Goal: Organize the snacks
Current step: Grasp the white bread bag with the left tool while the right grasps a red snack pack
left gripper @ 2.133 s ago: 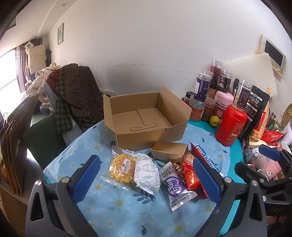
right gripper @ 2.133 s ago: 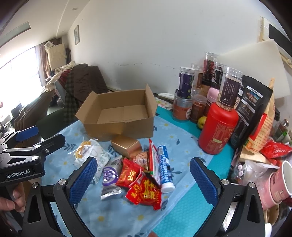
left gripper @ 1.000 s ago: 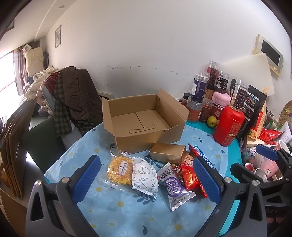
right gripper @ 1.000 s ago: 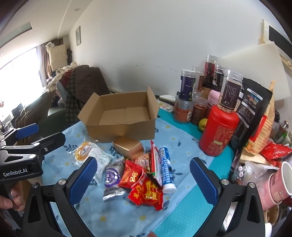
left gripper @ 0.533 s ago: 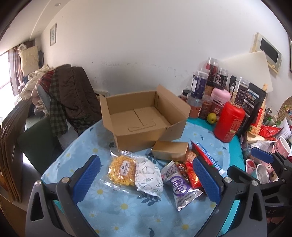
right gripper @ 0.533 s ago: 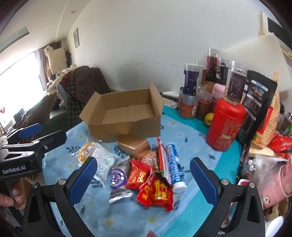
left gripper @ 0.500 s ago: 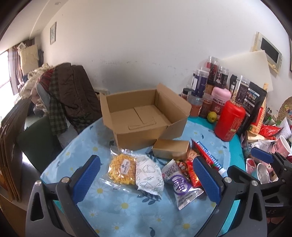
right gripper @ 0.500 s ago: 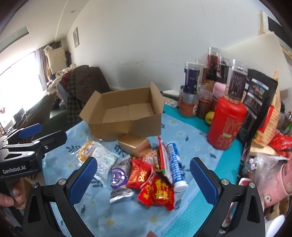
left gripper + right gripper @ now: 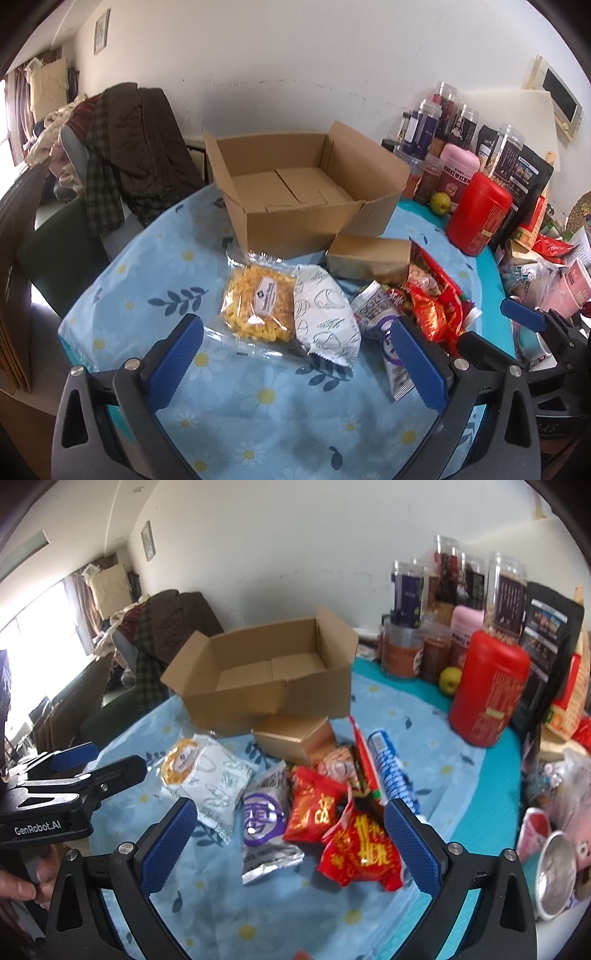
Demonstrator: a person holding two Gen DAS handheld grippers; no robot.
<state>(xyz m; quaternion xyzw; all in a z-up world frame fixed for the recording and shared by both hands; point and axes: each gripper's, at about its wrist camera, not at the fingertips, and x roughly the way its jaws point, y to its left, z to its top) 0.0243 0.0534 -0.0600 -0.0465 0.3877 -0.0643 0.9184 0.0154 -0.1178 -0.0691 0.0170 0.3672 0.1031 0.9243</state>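
Note:
An empty open cardboard box (image 9: 295, 192) (image 9: 266, 675) stands at the back of the flowered cloth. In front of it lies a pile of snacks: a clear bag of yellow pieces (image 9: 258, 304), a white pouch (image 9: 325, 321) (image 9: 218, 775), a small gold box (image 9: 369, 254) (image 9: 295, 734), a purple-and-silver packet (image 9: 264, 819), red packets (image 9: 360, 849) and a blue-and-white tube (image 9: 391, 771). My left gripper (image 9: 295, 363) hovers open just short of the yellow bag and white pouch. My right gripper (image 9: 288, 843) hangs open over the purple and red packets. Neither holds anything.
Jars, a red canister (image 9: 476, 214) (image 9: 487, 686), a green fruit (image 9: 441, 202) and dark bags crowd the back right. Pink cups (image 9: 554, 871) stand at the right edge. A chair draped with clothes (image 9: 125, 155) is at the left. A hand (image 9: 22, 882) holds the left gripper's handle.
Both grippers have dropped and moved forward toward the snack pile, which now looks larger and closer. Both stay open. No snack has moved.

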